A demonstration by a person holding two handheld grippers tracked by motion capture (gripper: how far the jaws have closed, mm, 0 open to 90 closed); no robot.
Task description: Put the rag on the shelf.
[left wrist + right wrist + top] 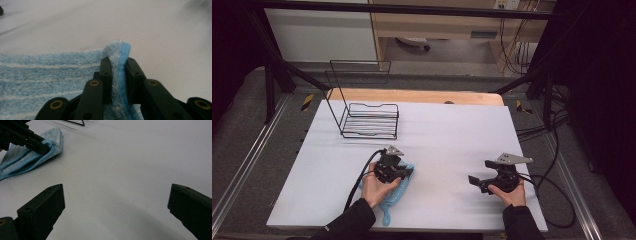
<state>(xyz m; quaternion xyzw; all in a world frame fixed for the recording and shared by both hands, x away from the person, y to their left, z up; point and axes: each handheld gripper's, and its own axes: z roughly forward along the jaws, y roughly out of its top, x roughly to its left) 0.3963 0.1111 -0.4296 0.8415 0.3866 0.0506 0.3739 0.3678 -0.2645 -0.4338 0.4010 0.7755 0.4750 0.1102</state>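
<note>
Your left gripper [404,172] has its jaws closed on a raised fold at the edge of the blue towel [394,196], which lies on the white table [447,135] near its front edge, partly under your left hand [376,189]. Your right gripper [475,181] sits well apart to the right, just above the bare table, jaws spread wide with nothing between them. A black wire rack [369,120] stands at the far left of the table, away from both

Hidden and cut-off parts
The left hand [376,189] and its hand-held gripper [398,172] cover most of the blue towel [393,200]; the towel's left part is cut by the left gripper view's edge.
</note>
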